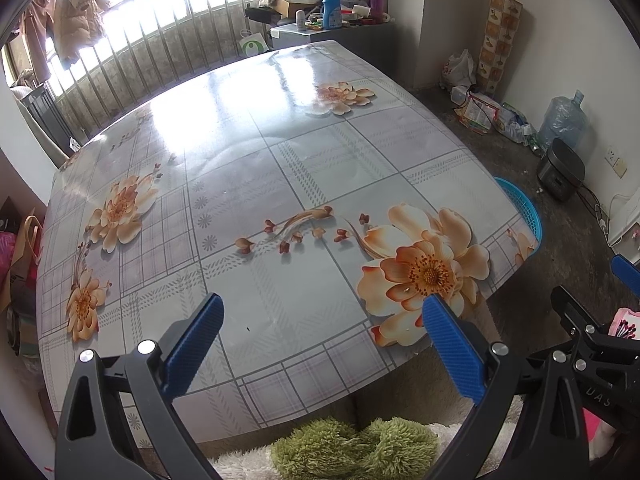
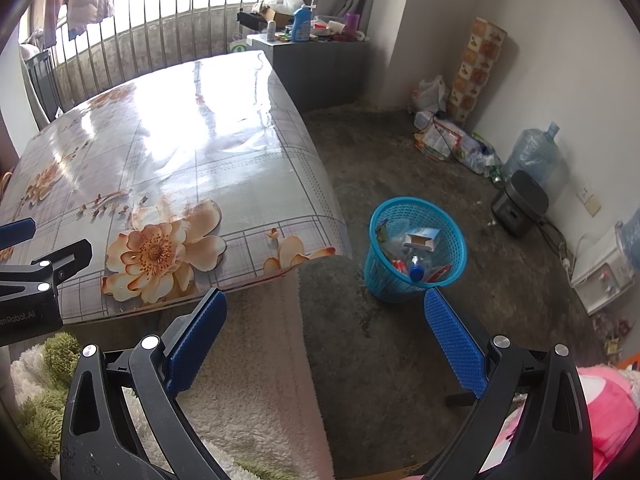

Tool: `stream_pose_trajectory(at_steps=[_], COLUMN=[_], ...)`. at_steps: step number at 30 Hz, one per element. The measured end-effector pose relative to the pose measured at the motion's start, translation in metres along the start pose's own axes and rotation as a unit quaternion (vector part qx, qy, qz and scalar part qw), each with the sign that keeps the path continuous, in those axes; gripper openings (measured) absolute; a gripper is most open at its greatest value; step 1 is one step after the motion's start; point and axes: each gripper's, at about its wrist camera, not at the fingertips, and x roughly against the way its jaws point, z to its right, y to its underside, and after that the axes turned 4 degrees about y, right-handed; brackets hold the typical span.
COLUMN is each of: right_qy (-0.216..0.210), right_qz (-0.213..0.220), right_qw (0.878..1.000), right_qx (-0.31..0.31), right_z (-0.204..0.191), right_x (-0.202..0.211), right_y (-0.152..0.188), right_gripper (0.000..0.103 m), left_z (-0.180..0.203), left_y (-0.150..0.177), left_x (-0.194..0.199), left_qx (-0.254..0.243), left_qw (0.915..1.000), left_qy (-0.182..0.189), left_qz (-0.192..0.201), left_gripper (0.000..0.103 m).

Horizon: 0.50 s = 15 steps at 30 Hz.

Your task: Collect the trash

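Floral oilcloth covers the table (image 1: 304,152), and we see no trash lying on it; both our grippers hang with nothing in them.

Our left gripper (image 1: 322,312) hovers over the near edge of the table with its jaws wide, and nothing is between the blue pads (image 1: 200,336). Our right gripper (image 2: 326,312) looks past the table corner to the floor, jaws wide too and holding nothing. Ahead of it stands the blue basket (image 2: 384,276) on the dark floor (image 2: 400,152), just beside the table corner, probably placed there for an easy drop. Inside it lie a small carton (image 2: 422,239), a bottle with a blue cap (image 2: 416,270) and some wrappers, so we judge the collecting is almost finished. More packets (image 2: 444,140) lie by the far wall.
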Motion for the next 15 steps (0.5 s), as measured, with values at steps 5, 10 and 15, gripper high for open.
stream_pose_trajectory(at_steps=[5,10,15], right_qy=[0.000,0.000,-0.002], right_qz=[0.000,-0.001,-0.002], right_qw=[1.000,1.000,1.000], right_qx=[0.000,-0.001,0.000], right_z=[-0.0003,-0.0009,-0.0042], right_x=[0.0001,0.0003,-0.0017], right_y=[0.0000,0.0001,-0.0008], right_gripper=[0.095,0.095,0.095], left_z=[0.0001,0.0000,-0.0012], left_y=[0.0003,-0.0001,0.0000], left_x=[0.0001,0.0001,-0.0004], left_qx=[0.000,0.000,0.002], left_qw=[1.0000,1.0000,1.0000], left_qy=[0.000,0.000,0.000], left_qz=[0.000,0.000,-0.003], left_gripper=[0.097,0.097,0.097])
